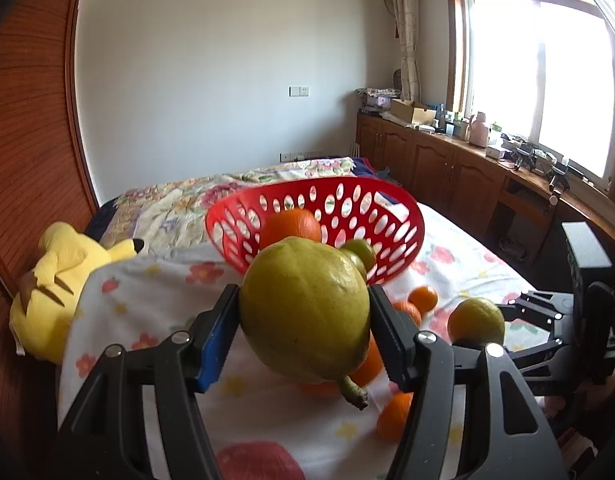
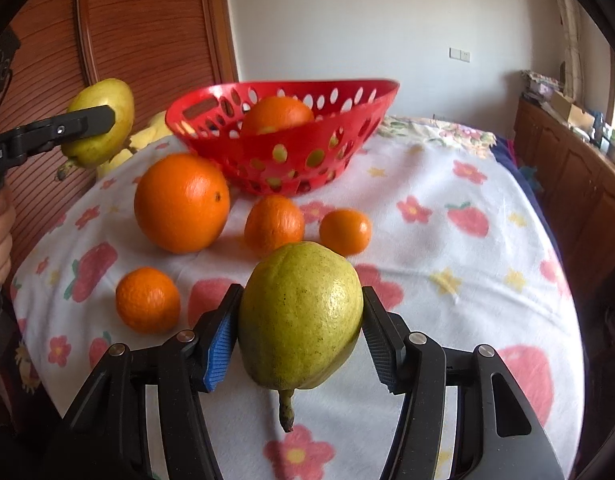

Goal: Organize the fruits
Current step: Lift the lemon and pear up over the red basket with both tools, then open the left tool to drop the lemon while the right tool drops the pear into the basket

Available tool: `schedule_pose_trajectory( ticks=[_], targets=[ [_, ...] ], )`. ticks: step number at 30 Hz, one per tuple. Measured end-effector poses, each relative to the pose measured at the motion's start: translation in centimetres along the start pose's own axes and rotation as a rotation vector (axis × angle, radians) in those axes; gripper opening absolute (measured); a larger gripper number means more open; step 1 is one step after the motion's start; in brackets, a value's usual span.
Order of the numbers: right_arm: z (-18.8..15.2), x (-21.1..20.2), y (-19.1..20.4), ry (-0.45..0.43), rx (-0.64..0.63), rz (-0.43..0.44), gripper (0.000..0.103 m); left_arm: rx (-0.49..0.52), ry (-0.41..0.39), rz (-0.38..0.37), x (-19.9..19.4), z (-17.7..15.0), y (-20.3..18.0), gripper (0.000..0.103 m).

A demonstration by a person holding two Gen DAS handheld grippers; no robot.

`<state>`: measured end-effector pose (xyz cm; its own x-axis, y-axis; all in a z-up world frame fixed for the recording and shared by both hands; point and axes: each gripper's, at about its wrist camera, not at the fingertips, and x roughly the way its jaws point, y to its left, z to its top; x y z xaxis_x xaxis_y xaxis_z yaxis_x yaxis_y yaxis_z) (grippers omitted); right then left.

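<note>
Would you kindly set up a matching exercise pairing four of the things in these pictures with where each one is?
Things:
1. red basket
2. largest orange
3. left tongs
4. yellow plush toy

Places:
A. shut on a green pear
B. holds an orange
C. at the bed's edge, partly under the blanket
D. on the blanket, outside the basket

Pairs: 1-B, 2-D, 3-A, 4-C

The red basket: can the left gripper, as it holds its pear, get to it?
Probably yes. The left gripper holds its pear raised, and nothing stands between it and the red basket.
</note>
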<state>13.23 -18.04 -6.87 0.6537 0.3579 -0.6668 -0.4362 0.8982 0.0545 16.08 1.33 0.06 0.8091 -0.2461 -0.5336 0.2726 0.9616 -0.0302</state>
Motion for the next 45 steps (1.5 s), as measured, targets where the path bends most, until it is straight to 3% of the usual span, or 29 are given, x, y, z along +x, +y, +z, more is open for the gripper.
schedule_pose_trajectory(
  ticks=[10, 18, 32, 45],
  targets=[
    [7.2, -2.5, -1.0, -0.113, -0.071, 0.010, 0.059, 0.016, 0.004, -0.005, 3.2, 2.9, 0.6, 0.063],
    [12.0, 0.0, -1.2, -0.125, -0.117, 0.015, 0.059, 0.031, 0.037, -0.002, 6.0, 3.7, 1.3, 0.063],
    [15.6, 7.6, -1.1, -0.045, -0.175, 0.009, 0.059, 0.029, 0.058, -0.013, 8.6, 4.3, 2.2, 0.063],
    [15.9, 9.3, -0.7, -0.035, -0.198, 0.006, 0.057, 0.030, 0.077, -0.015, 9.9, 4.1, 2.0, 0.063]
  ],
)
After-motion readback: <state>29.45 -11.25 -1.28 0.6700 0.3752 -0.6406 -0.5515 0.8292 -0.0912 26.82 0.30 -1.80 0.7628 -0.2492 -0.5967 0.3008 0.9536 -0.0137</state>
